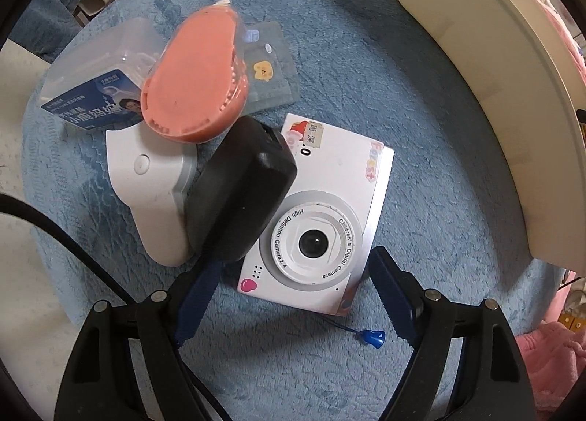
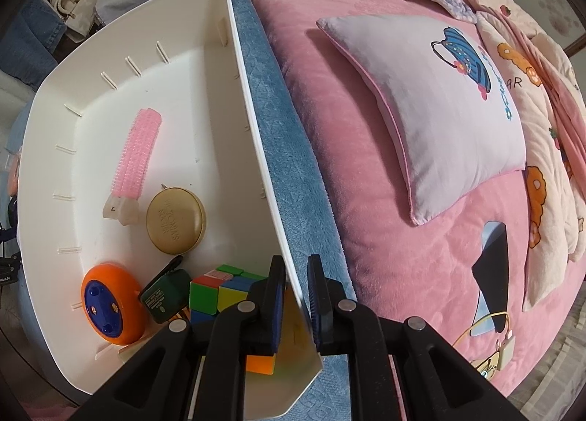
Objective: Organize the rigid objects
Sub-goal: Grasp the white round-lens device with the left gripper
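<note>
White camera (image 1: pixel 322 219) between fingers of released left claw (image 1: pixel 289 300); right claw (image 2: pixel 296 296) clenched on bin wall (image 2: pixel 256 150).

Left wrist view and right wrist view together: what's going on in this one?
A person is sorting small items into a white bin. The right gripper is clamped on the bin's wall; a pink brush, round tin, orange disc and puzzle cube already lie inside. The left gripper hangs open over a white toy camera on the blue blanket, beside a black case and pink container.
</note>
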A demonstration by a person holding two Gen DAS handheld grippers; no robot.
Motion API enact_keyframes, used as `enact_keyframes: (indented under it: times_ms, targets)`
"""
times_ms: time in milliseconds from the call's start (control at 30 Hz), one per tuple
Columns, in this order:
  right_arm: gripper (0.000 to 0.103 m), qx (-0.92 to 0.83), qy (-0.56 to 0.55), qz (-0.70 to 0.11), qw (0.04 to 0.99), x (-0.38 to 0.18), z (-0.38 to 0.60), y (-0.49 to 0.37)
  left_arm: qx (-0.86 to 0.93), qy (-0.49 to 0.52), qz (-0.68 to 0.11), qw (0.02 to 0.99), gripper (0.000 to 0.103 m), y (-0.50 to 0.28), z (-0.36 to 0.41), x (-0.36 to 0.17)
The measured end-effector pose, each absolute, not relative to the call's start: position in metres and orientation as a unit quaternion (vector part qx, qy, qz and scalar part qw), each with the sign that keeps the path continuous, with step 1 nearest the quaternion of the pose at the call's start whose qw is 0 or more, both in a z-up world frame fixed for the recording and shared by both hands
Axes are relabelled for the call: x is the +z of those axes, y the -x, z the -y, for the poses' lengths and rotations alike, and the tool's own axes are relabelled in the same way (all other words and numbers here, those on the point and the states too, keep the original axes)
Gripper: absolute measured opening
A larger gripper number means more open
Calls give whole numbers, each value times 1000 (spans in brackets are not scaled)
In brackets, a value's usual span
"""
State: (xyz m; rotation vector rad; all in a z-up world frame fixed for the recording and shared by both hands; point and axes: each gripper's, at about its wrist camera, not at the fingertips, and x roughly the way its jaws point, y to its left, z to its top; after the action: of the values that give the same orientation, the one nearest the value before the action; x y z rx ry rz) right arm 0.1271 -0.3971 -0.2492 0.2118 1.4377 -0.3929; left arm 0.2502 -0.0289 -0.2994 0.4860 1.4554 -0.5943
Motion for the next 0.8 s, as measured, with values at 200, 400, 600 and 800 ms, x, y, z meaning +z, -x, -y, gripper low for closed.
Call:
enact_keyframes:
  times_ms: [200,400,600,800]
  targets:
    - [13,-179,-96,-653,730,-249,398,-127,-261,-218,-644,686,71,-250,36,-294]
    - [13,-177,-96,-653,730,-249,398,-126,-254,-218,-641,690,67,-240,42,-288]
    - [13,-174,-100,-652,732,-249,399,-125,-238,-198,-651,693,65,-229,42,-285]
    - [13,-164,-102,-652,734,-249,400,-125,-224,-167,-660,697,65,-209,38,-285]
